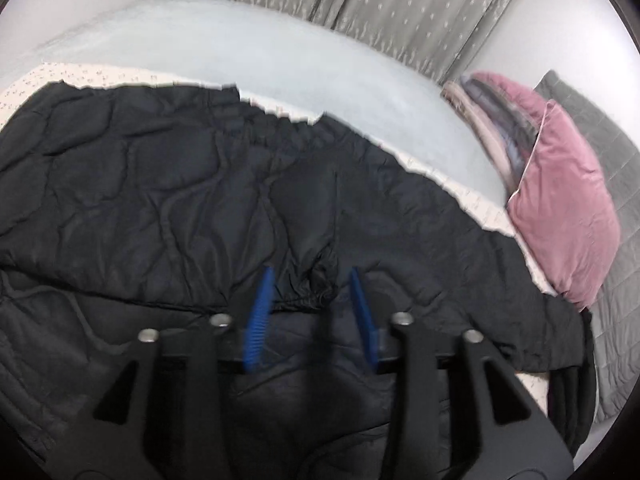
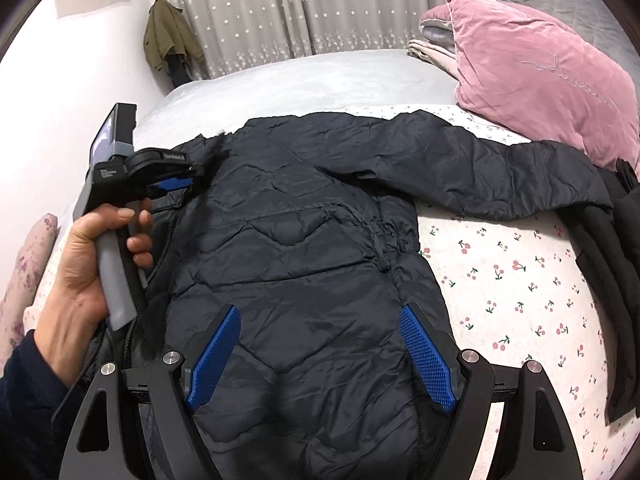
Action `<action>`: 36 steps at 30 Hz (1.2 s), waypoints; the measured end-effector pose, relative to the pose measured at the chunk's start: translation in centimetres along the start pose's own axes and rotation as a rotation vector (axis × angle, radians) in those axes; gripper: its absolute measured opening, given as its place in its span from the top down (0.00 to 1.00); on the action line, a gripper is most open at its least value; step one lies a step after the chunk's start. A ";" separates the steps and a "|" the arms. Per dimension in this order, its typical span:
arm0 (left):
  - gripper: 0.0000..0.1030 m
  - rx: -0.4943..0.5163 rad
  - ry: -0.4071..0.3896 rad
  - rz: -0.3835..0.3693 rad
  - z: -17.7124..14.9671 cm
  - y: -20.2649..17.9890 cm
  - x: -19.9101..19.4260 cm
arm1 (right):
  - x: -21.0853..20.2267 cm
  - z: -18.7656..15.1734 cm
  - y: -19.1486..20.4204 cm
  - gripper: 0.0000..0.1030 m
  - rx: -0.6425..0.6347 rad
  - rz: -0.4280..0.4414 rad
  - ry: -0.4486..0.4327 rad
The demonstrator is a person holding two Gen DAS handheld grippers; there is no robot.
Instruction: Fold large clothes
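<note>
Jacket [image 2: 304,248] flat on bed [image 2: 520,288], sleeve [image 2: 500,172] touching pink pillow [image 2: 540,72]; left gripper [image 1: 310,284], right gripper [image 2: 320,356] both spread.

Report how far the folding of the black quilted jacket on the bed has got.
Done: the black quilted jacket lies spread on the cherry-print sheet, one sleeve apparently folded across the body, its cuff between the left gripper fingers. In hand: nothing; both the left and right gripper are open. Left: the other sleeve, stretched toward the pink pillow, then folding the body.
</note>
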State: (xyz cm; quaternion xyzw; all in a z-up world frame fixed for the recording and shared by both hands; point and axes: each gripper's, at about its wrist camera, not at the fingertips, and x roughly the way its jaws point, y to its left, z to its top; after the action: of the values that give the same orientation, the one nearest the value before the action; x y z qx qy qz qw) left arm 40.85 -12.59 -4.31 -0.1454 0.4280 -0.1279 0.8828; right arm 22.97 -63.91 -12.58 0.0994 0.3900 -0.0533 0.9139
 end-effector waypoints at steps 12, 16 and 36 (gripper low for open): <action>0.23 0.055 0.007 0.174 -2.4 4.9 -8.6 | -0.5 0.9 -3.2 0.19 0.063 -0.091 -0.050; 0.18 0.069 -0.125 0.337 -4.9 8.8 -14.5 | -0.8 1.6 -4.5 0.19 0.080 -0.196 -0.092; 0.07 0.042 0.000 0.429 -8.0 18.2 -13.5 | 5.6 5.6 -27.6 0.19 0.718 -0.098 -0.201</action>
State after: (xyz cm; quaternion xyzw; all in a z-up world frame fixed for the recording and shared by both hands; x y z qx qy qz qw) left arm 28.21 7.80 -5.99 -0.0326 0.4466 0.0538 0.8925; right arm 25.94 -92.17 -16.69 0.3890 0.2592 -0.2396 0.8509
